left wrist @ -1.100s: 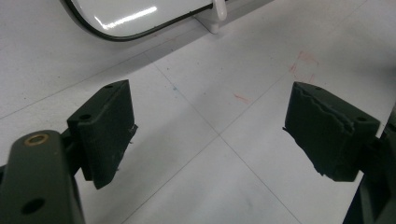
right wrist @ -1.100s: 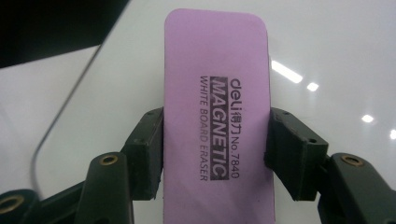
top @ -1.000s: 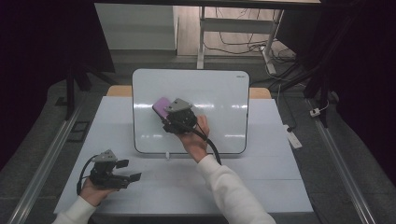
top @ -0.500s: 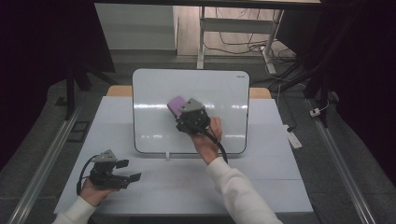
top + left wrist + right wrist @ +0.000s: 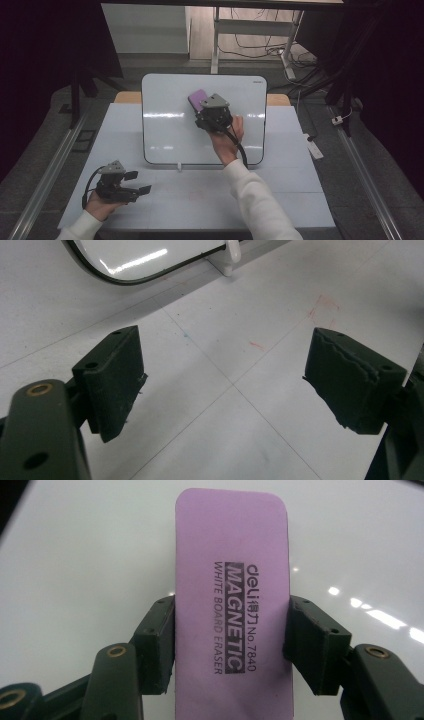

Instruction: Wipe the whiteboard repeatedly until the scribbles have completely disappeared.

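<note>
A white board (image 5: 165,125) stands propped on the table, leaning back. My right gripper (image 5: 206,109) is shut on a purple magnetic eraser (image 5: 197,99) and holds it flat against the board's upper middle. In the right gripper view the eraser (image 5: 232,605) sits between both pads (image 5: 159,645), its printed label facing me, with the white board (image 5: 80,580) behind it. My left gripper (image 5: 137,183) rests low at the table's front left, open. In the left gripper view its pads (image 5: 117,377) stand wide apart over bare table, with the board's lower edge (image 5: 150,265) at the top.
The white table (image 5: 190,200) has seams and faint red marks (image 5: 325,302). A small white clip foot (image 5: 179,166) props the board's bottom edge. A white remote-like object (image 5: 314,147) lies at the table's right edge. Metal rails run along both sides.
My right gripper has carried the eraser rightward and slightly up across the board. The left gripper has stayed in place.
</note>
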A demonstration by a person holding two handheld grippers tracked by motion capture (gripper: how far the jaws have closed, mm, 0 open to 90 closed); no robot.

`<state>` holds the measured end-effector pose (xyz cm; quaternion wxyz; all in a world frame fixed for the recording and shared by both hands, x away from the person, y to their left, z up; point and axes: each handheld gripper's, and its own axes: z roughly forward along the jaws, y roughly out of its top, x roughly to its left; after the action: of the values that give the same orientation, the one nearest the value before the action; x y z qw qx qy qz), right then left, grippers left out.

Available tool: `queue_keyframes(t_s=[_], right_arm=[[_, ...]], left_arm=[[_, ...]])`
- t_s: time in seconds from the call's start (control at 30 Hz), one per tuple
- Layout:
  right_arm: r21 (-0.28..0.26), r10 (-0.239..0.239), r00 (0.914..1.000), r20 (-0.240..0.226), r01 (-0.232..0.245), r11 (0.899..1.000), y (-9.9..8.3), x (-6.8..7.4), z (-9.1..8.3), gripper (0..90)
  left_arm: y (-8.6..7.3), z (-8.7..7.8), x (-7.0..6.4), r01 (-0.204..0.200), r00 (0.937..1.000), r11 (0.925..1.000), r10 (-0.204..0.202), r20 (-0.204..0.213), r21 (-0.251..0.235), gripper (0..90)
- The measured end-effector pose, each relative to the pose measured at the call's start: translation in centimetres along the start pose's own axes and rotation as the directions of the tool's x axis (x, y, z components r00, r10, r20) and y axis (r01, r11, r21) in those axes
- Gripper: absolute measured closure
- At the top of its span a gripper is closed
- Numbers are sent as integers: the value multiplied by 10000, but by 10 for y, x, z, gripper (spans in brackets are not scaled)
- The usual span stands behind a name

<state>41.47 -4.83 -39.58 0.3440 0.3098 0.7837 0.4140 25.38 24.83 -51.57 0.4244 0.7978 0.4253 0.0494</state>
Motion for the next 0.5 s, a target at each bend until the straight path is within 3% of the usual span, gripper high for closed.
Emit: queue_keyframes(t_s=[0.17, 0.23, 0.33, 0.5], right_arm=[[53, -769, 9950, -633, 773, 9970, -3, 32, 8, 408], [-64, -924, 9938, -610, 922, 9957, -7, 34, 7, 408], [2, -507, 9968, -613, 508, 9987, -14, 20, 0, 407], [31, 31, 9993, 382, -32, 10000, -32, -24, -22, 407]], left_arm=[[0, 0, 1, 36, 10000, 10000, -36, -1, -7, 166], [0, 1, 1, 20, 10000, 10000, -20, 14, 33, 165], [0, 2, 0, -14, 10000, 10000, 13, 27, 59, 165], [0, 1, -1, -11, 10000, 10000, 11, 3, 45, 165]])
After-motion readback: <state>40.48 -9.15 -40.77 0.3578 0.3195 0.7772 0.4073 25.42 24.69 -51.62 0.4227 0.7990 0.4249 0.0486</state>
